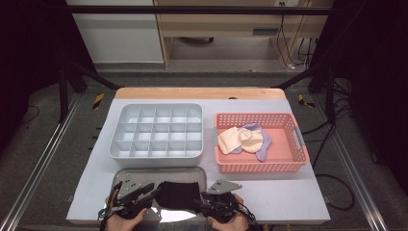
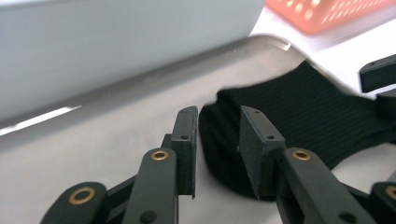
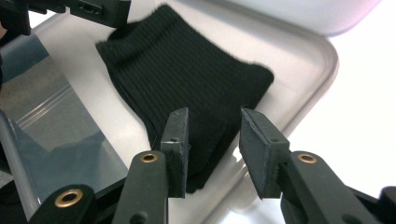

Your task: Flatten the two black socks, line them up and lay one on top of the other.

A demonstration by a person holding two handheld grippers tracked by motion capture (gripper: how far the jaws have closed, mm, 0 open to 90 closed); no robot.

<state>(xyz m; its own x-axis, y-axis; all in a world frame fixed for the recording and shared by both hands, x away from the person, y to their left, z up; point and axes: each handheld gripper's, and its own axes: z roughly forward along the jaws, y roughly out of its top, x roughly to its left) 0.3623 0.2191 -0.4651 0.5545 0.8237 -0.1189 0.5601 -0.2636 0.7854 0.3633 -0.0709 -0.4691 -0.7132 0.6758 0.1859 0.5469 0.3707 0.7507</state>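
A folded black ribbed sock (image 1: 178,195) lies on a shiny metal tray (image 1: 144,173) at the table's near edge. My left gripper (image 1: 153,191) sits at the sock's left end. In the left gripper view its jaws (image 2: 218,110) stand apart with the sock's edge (image 2: 289,112) in the gap, pads not pressing it. My right gripper (image 1: 202,197) is at the sock's right end. In the right gripper view it (image 3: 213,113) hovers open over the sock's near corner (image 3: 187,70), by the tray's rim (image 3: 308,60). The left gripper (image 3: 93,9) shows at the sock's far end.
A grey divided organiser box (image 1: 156,130) stands just behind the tray. To its right, a pink mesh basket (image 1: 260,166) holds cream and lilac socks (image 1: 240,139). Hands hold both grippers at the table's front edge.
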